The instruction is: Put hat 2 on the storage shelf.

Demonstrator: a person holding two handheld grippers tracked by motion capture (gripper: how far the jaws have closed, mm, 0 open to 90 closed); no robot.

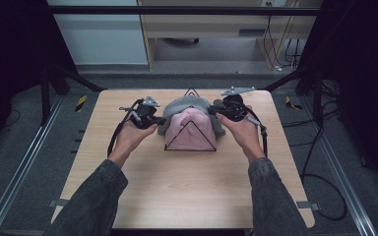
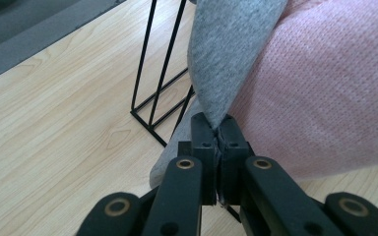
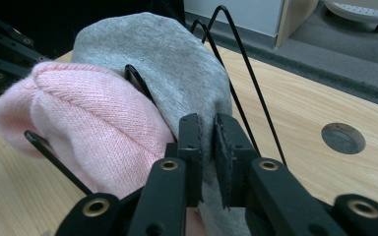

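A wire rack of thin black rods stands near the far edge of the tabletop, about midway between its left and right edges. Two knitted hats are pulled over the rack: a pink hat on the nearer side and a grey hat behind it, toward the far edge, the two pressed against each other.

The left tongs meet the hats from the left side. In the left gripper view the left tongs are clenched on a fold of the grey hat, the cloth pinched tight between the two pads, with the pink hat bulging just beside them and the black rods of the rack standing on the wood.

The right tongs come in from the right side. In the right gripper view the right tongs stand slightly parted, a narrow gap between the pads; the edge of the grey hat lies in that gap but is not squeezed. The pink hat sits to one side, and a round hole in the tabletop shows farther off
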